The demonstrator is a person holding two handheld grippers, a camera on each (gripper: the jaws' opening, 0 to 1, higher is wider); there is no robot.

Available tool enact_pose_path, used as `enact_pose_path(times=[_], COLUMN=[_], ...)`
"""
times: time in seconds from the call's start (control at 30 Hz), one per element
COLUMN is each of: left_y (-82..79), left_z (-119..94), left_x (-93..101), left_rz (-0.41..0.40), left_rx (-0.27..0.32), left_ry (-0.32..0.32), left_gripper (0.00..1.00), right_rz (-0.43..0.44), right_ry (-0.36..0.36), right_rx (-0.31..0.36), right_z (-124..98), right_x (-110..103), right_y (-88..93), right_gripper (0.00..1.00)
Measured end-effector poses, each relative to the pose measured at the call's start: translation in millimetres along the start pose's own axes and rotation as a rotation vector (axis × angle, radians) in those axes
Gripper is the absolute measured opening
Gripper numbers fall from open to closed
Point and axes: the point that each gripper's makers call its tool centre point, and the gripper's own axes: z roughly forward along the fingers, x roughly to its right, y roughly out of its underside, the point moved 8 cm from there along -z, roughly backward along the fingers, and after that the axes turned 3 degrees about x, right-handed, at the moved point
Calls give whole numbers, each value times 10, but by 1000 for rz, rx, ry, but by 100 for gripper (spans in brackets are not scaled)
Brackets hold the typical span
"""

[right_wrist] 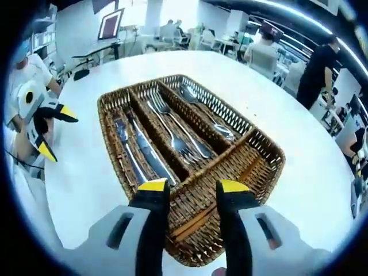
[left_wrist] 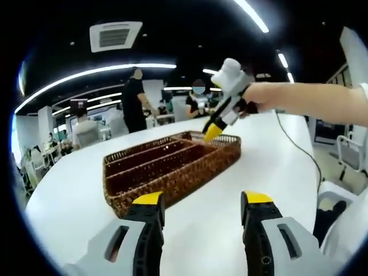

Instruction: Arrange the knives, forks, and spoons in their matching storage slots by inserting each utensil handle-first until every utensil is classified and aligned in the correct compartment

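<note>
— Lying lengthwise in the basket [right_wrist: 190, 167]: knives [right_wrist: 138, 146], forks [right_wrist: 175, 129], spoons [right_wrist: 204, 112], each in its own slot.
— Grippers?
— Left gripper [left_wrist: 201, 210] and right gripper [right_wrist: 192, 187] both parted, empty; bare worktop [right_wrist: 86, 172] all round.

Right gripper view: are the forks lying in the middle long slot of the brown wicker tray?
Yes, the silver forks lie in the brown wicker tray's middle slot.
</note>
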Motion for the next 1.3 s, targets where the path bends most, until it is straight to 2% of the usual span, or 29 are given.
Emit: enact_pose_path(times=[0.03, 0.1, 0.27, 0.33, 0.53, 0.67, 0.83, 0.9, 1.07, 1.3], left_y=[-3, -5, -9, -9, -7, -16, -32, -27, -36, -23], left_z=[1, 0, -5, -11, -25, -34, -45, -50, -66, -66], left_x=[-5, -14, -20, -17, -10, -15, -21, -29, -47, -46], left_rz=[-5, -9, -13, -16, -19, -22, -28, -32, -48, -61], left_rx=[2, 3, 2, 1, -2, -3, 6, 1, 6, 7], left_ry=[1, -5, -11, -15, -22, -27, -31, -31, -33, -31], left_gripper=[54, 56, 58, 58, 62, 63, 66, 67, 69, 71], right_rz=[10, 29, -12, 12, 28, 25, 48, 55, 77, 95], right_ry=[-14, -20, 7, 13, 34, 49, 69, 81, 98, 106], right_rx=[47, 70, 116, 177, 244, 238, 297, 297, 343, 351], right_z=[-6, -33, -93, -122, -229, -261, -307, -326, -369, -366], right_x=[-35, -72, -116, -135, -199, -265, -366, -390, -457, -565], right_y=[-12, 14, 45, 34, 81, 152, 182, 206, 232, 299], right_gripper=[36, 37, 39, 40, 45, 45, 48, 50, 54, 58])
